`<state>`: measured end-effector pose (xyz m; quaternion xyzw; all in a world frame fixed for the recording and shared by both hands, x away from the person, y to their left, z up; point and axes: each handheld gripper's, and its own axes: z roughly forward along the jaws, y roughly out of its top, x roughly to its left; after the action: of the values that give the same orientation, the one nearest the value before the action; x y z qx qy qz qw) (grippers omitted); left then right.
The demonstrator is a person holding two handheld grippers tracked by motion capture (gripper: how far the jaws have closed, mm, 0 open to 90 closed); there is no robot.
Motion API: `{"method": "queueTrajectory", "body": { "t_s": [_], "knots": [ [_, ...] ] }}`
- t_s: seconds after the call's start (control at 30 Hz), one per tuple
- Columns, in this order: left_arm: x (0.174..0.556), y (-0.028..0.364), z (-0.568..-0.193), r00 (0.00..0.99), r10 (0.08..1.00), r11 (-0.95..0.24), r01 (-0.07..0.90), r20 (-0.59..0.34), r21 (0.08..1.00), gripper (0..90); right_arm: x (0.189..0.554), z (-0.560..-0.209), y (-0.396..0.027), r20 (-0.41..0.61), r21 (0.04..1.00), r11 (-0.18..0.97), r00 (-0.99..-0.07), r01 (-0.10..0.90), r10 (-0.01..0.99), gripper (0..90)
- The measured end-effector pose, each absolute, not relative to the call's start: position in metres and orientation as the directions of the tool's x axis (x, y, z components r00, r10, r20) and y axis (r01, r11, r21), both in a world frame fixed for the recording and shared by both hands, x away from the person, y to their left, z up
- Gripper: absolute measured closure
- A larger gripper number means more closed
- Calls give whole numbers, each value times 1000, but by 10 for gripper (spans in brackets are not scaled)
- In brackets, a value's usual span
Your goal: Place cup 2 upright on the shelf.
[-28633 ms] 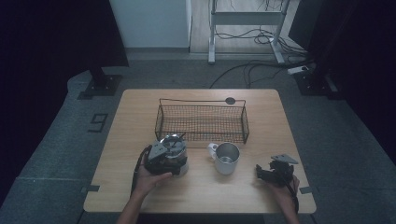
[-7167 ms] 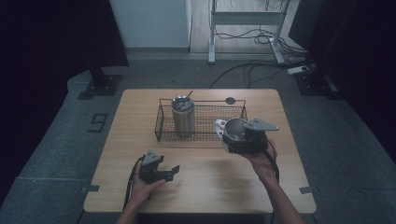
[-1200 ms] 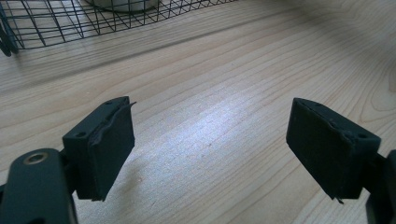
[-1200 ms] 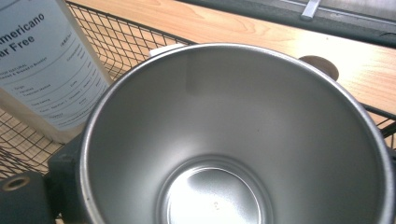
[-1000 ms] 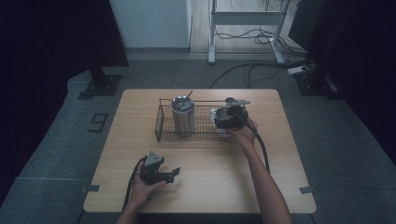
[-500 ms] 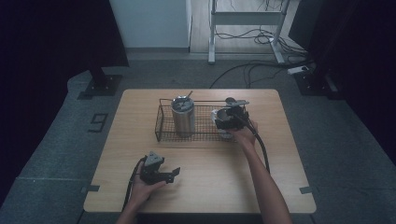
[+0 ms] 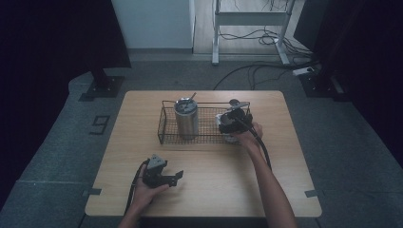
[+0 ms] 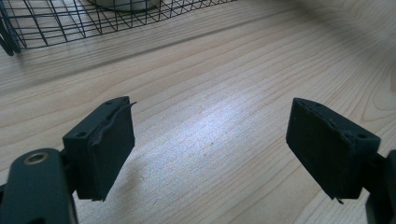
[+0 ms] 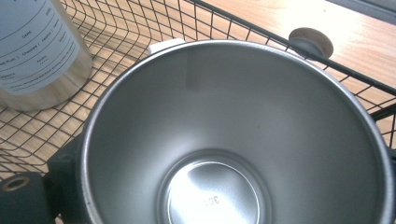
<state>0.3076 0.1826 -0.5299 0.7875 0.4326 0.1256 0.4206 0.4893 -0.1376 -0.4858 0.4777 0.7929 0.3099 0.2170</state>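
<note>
The bench (image 7: 209,190) carries a black wire basket (image 7: 167,128) across its far half, long side running left to right. Inside the basket's left part stands a tall steel canister (image 7: 186,118), upright, with something thin sticking out of its top.

The steel cup (image 9: 233,135) is at the basket's right end, held by the right hand-held gripper (image 7: 231,122) at or just over the mesh; whether its base already rests on the wire cannot be told. In the right gripper view the cup's open mouth faces the camera, so its axis runs roughly along the jaws. The canister lies off to its left, apart from it, and a small round knob (image 9: 310,42) sits beyond the basket's far rim. The right hand-held gripper appears clamped on the cup, a jaw showing at its lower left wall. Any setting-down would likely go straight down from here.

The left hand-held gripper (image 7: 161,174) rests on the near bench, well apart from the basket, jaws spread wide and holding nothing.
</note>
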Motion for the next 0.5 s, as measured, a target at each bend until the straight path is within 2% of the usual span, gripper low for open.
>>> {"method": "queueTrajectory", "body": {
  "t_s": [0.5],
  "knots": [
    [308, 182, -530, 597, 781, -265, 584, -184, 767, 155, 487, -483, -148, -59, 646, 374, -445, 666, 894, 34]
  ]
}}
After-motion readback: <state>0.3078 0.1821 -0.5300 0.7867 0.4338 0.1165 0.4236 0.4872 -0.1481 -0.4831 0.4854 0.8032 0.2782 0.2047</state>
